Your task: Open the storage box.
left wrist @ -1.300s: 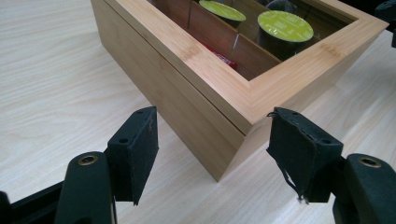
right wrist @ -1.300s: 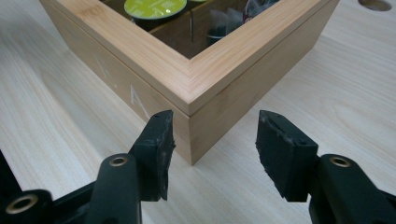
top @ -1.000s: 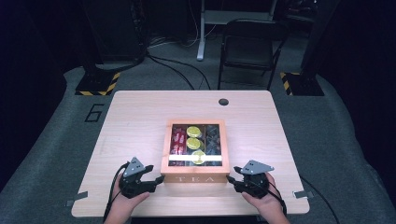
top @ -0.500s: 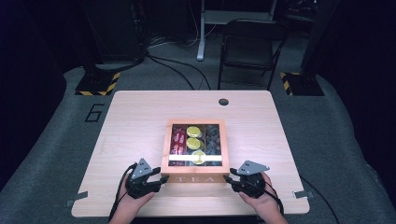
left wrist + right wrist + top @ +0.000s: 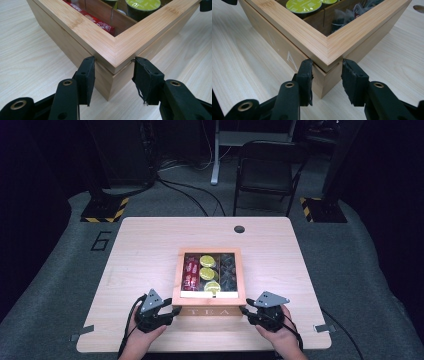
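A bamboo tea box (image 5: 208, 312) with a framed clear lid stands at the table's near middle, with "TEA" on its front. Inside lie red packets (image 5: 190, 272), green-topped capsules (image 5: 207, 272) and dark tea bags (image 5: 228, 270). My left gripper (image 5: 175, 311) is at the box's front left corner. In the left gripper view the open left gripper (image 5: 113, 67) straddles that corner (image 5: 113, 60) just under the lid's rim. My right gripper (image 5: 243, 310) mirrors it at the front right corner, and this right gripper (image 5: 327, 66) is open around the corner (image 5: 325, 56) at the lid seam.
The light wooden table (image 5: 145, 250) has a round cable hole (image 5: 239, 228) near its far edge. A dark chair (image 5: 265, 170) and stands with striped bases (image 5: 102, 210) are on the floor beyond. Bare tabletop lies to both sides of the box.
Both grippers have slid inward and forward from beside the box until their jaws straddle its two front corners. The box has not moved.
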Demonstrator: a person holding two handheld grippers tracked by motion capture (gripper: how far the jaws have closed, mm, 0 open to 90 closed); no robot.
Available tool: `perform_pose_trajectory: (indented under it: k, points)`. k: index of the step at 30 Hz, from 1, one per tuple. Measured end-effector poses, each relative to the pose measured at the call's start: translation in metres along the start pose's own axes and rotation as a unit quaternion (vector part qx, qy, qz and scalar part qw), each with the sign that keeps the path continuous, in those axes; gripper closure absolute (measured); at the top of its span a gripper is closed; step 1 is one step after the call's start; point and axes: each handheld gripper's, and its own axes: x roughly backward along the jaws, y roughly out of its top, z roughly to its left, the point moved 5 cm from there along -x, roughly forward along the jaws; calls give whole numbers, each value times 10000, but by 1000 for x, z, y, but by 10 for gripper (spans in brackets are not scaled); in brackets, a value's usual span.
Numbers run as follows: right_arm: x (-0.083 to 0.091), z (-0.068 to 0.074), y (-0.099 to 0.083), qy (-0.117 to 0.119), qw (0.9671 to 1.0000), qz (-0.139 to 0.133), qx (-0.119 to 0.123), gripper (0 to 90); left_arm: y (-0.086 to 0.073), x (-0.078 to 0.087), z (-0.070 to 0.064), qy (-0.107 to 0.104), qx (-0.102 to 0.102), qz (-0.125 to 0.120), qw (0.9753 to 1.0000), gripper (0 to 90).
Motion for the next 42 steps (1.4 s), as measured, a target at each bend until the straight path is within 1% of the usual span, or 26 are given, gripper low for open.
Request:
perform_pose_trajectory:
  k: [2,3,5,6,7,8,10,11,14,15,17,21,23,25,26,27,28,29,30,31,34,35,36,39,41,42]
  points:
    - [1,0,1,-20,10000,4,-37,603,1,0,0,40,17,-60,10000,519]
    - [2,0,2,4,10000,-45,-57,601,3,0,0,122,-41,-80,9999,519]
    - [2,0,3,9,10000,-51,-77,601,4,0,0,112,-55,-62,9999,517]
    - [3,-1,6,20,9998,-76,-159,598,8,0,0,159,-69,-110,9998,512]
    - [3,-1,7,6,9998,-97,-170,597,8,0,0,159,-69,-110,9998,508]
    - [3,-1,7,6,9998,-97,-170,597,11,1,0,177,-56,-151,9997,508]
    - [9,-1,15,-53,9996,-188,-208,590,18,5,2,-2,203,-250,9995,504]
    - [11,-1,18,-85,9995,-222,-193,589,20,6,2,-47,244,-247,9994,504]
    - [13,-2,23,-134,9996,-234,-131,584,25,7,3,-46,258,-222,9994,503]
    - [16,-2,28,-178,9995,-245,-125,582,29,7,4,-27,279,-237,9993,503]
    - [17,-3,32,-184,9995,-237,-110,574,34,8,5,6,219,-210,9995,504]
    - [19,-6,41,-181,9994,-267,-139,565,39,10,7,56,200,-220,9995,505]
    - [21,-7,45,-195,9993,-286,-137,565,43,13,8,57,218,-208,9995,505]
    - [23,-7,49,-208,9992,-301,-143,566,49,16,9,123,262,-215,9993,504]
    - [24,-8,51,-219,9992,-321,-85,565,49,16,9,123,262,-215,9993,505]
    - [25,-9,53,-213,9992,-322,-78,565,53,18,10,126,332,-230,9991,504]
    - [26,-9,55,-217,9992,-338,-78,565,56,19,11,143,343,-243,9990,503]
    - [28,-10,58,-229,9990,-356,-136,565,58,20,12,178,340,-261,9989,503]
    - [28,-11,60,-201,9988,-403,-180,565,61,21,13,194,288,-279,9990,498]
    - [29,-12,62,-185,9987,-420,-229,566,65,22,13,282,194,-329,9989,499]
    - [32,-15,70,-166,9982,-495,-305,565,73,26,13,369,104,-356,9986,503]
    - [33,-16,73,-189,9981,-508,-283,565,73,26,13,369,104,-356,9986,505]
    - [34,-17,76,-203,9981,-512,-273,565,79,28,15,412,37,-383,9984,507]
    - [35,-20,85,-271,9979,-558,-169,562,87,30,18,451,-14,-437,9980,524]
    - [36,-22,90,-302,9978,-572,-143,553,92,32,19,408,1,-399,9984,527]
    - [35,-23,91,-325,9977,-583,-90,548,93,32,20,431,-29,-404,9983,527]
